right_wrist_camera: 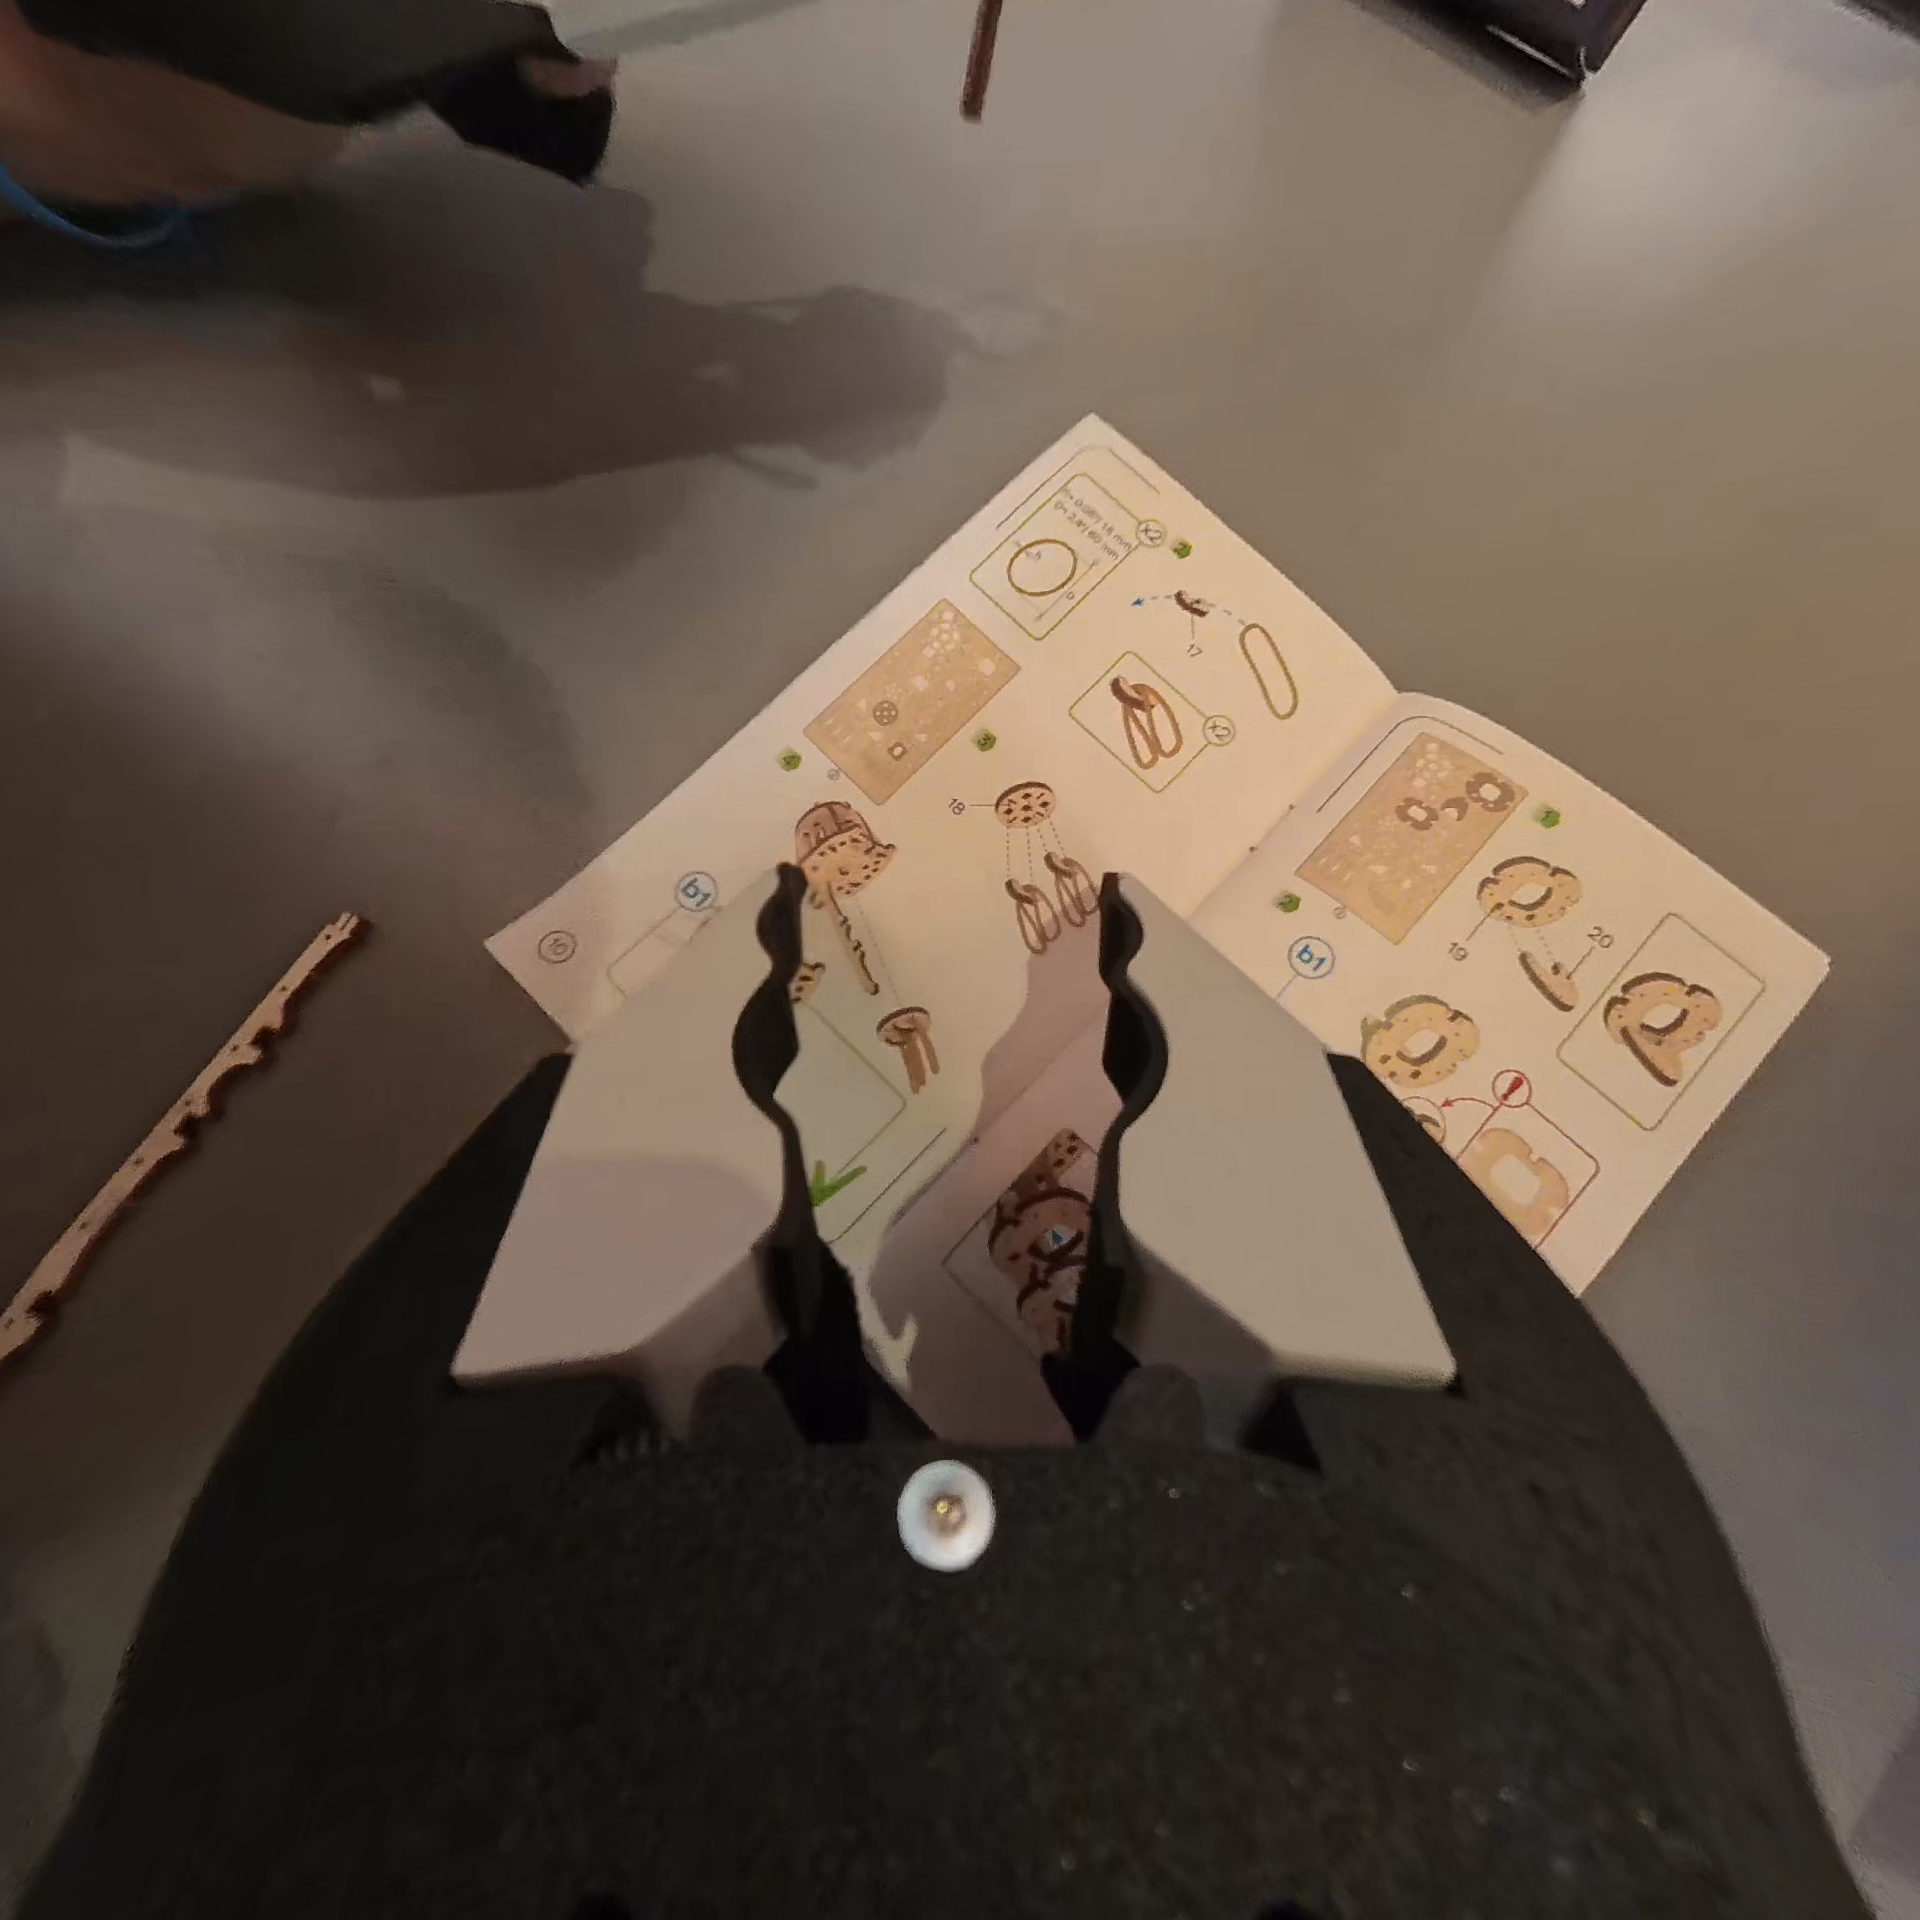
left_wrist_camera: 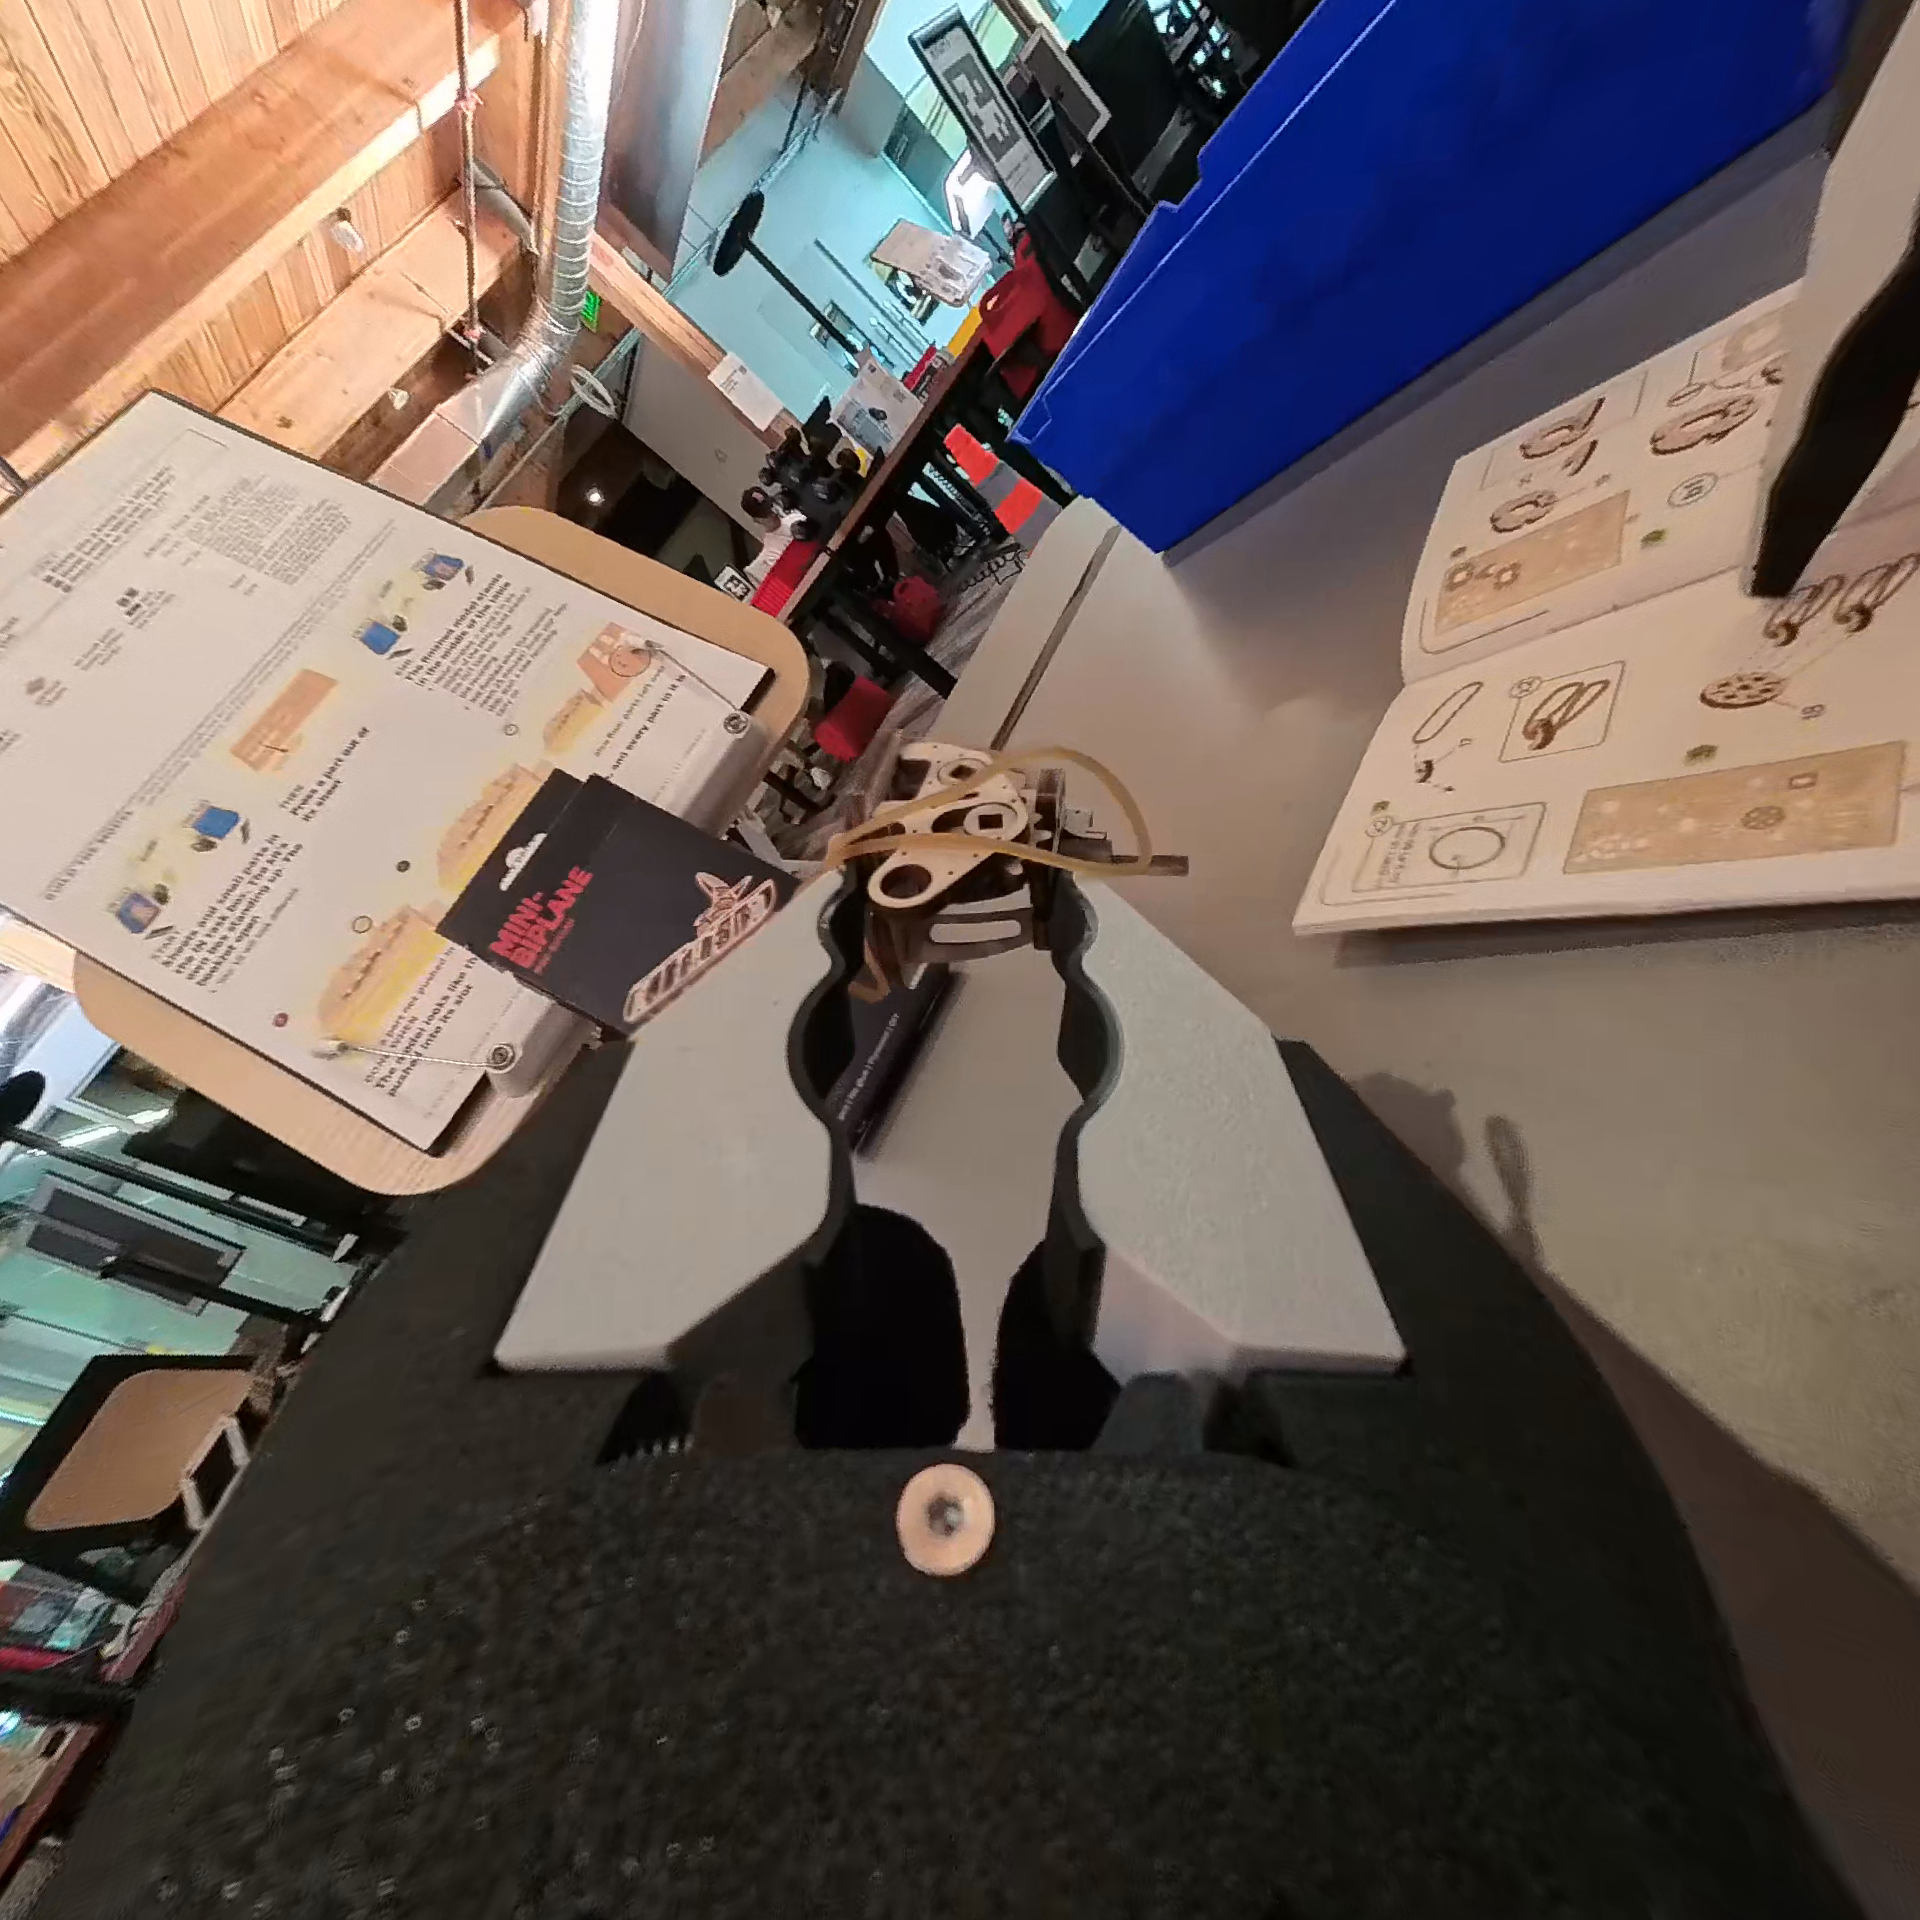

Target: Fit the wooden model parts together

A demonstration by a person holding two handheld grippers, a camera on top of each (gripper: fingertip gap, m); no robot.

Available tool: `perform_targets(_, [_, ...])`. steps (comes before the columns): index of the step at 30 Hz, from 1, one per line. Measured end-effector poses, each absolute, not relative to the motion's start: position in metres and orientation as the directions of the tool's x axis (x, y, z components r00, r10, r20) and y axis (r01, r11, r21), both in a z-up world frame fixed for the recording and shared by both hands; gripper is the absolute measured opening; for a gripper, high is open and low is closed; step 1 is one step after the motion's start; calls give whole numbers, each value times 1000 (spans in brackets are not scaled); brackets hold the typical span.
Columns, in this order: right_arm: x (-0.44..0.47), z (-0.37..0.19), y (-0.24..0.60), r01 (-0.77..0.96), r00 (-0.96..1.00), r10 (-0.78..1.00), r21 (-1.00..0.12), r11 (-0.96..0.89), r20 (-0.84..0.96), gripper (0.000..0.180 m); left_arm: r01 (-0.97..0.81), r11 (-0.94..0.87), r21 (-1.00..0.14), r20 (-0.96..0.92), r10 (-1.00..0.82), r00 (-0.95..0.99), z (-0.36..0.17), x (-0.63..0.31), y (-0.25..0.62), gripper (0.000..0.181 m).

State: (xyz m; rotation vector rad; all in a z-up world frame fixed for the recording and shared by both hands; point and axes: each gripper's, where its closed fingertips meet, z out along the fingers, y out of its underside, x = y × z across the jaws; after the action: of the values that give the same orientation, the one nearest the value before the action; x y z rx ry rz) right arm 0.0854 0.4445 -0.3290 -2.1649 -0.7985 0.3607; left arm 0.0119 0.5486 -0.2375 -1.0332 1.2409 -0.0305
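Left gripper (left_wrist_camera: 961, 914) pinching wooden sub-assy (left_wrist_camera: 961, 842) w/ rubber band (left_wrist_camera: 1049, 821), frame centre, raised off the table, prob. to free it for fitting. Right gripper (right_wrist_camera: 945, 894) spread, empty, over instruction booklet (right_wrist_camera: 1195, 790), centre-right; loose wooden strip (right_wrist_camera: 187, 1122) lower left.

We could not see the lower part of the wooden assembly (left_wrist_camera: 961, 847), which sat behind the tips of the left gripper (left_wrist_camera: 956, 914), and where its rubber band (left_wrist_camera: 1101, 805) ended was unclear. The instruction booklet (left_wrist_camera: 1621, 665) ran off the right edge there, a dark blurred shape (left_wrist_camera: 1849, 416) covering its corner. In the right wrist view the right gripper (right_wrist_camera: 945, 894) hid the booklet's near pages. A wooden strip (right_wrist_camera: 187, 1112) was cut by the left edge, and a smeared dark mass (right_wrist_camera: 312, 104) at top left stayed unidentifiable to us.
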Motion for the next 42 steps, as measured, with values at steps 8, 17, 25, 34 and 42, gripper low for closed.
perform_targets(8, [76, -328, 429, 426, 688, 721, -759, -492, -80, 68, -507, 575, -642, -764, -528, 371, -242, 11, 548, 34])
perform_targets(17, [75, -331, 428, 491, 681, 732, -750, -444, 12, 64, -513, 576, -637, -769, -526, 364, -243, 13, 548, 34])
perform_targets(25, [75, -332, 428, 490, 684, 729, -749, -445, 14, 64, -512, 582, -631, -774, -522, 359, -244, 13, 545, 34])
perform_targets(34, [76, -332, 428, 488, 688, 725, -749, -448, 14, 64, -517, 584, -626, -777, -525, 348, -246, 15, 545, 34])
perform_targets(42, [75, -332, 428, 488, 688, 725, -749, -448, 14, 64, -519, 587, -622, -780, -525, 341, -247, 16, 544, 34])
